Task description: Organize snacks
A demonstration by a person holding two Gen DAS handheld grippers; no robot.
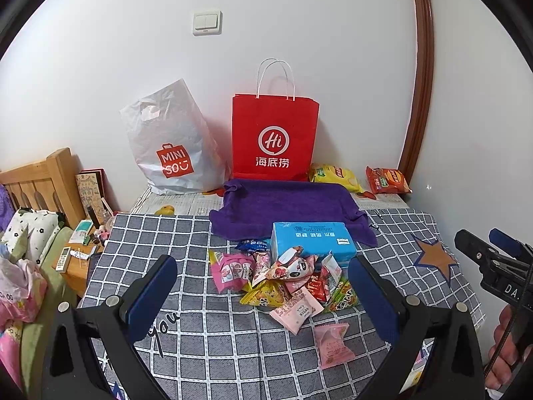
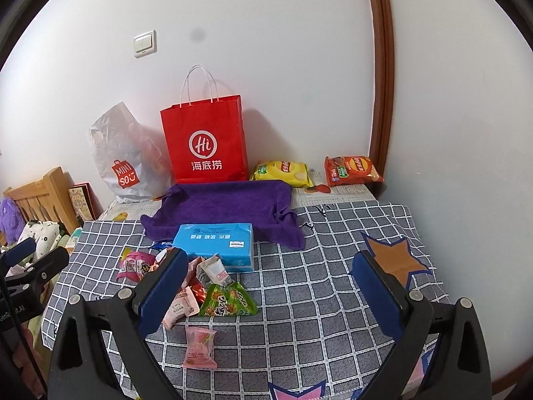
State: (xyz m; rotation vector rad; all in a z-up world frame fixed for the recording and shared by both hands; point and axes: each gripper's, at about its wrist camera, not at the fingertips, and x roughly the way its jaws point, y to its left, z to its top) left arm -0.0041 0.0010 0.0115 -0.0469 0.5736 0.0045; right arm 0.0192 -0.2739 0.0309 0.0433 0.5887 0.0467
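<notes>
A pile of small snack packets (image 1: 286, 280) lies on the checked tablecloth (image 1: 206, 340), in front of a blue tissue box (image 1: 311, 241). The pile also shows in the right wrist view (image 2: 206, 286), with a green packet (image 2: 230, 300) at its right. One pink packet (image 1: 333, 345) lies apart, nearer me; it shows in the right wrist view too (image 2: 200, 346). My left gripper (image 1: 263, 296) is open and empty, hovering in front of the pile. My right gripper (image 2: 269, 286) is open and empty, to the right of the pile.
A purple towel (image 1: 286, 206) lies behind the box. A red paper bag (image 1: 274, 136) and a white Miniso bag (image 1: 173, 143) stand at the wall. Yellow (image 1: 334, 176) and red (image 1: 388, 180) chip bags lie at the back right. A bedside stand with clutter (image 1: 80, 246) is left.
</notes>
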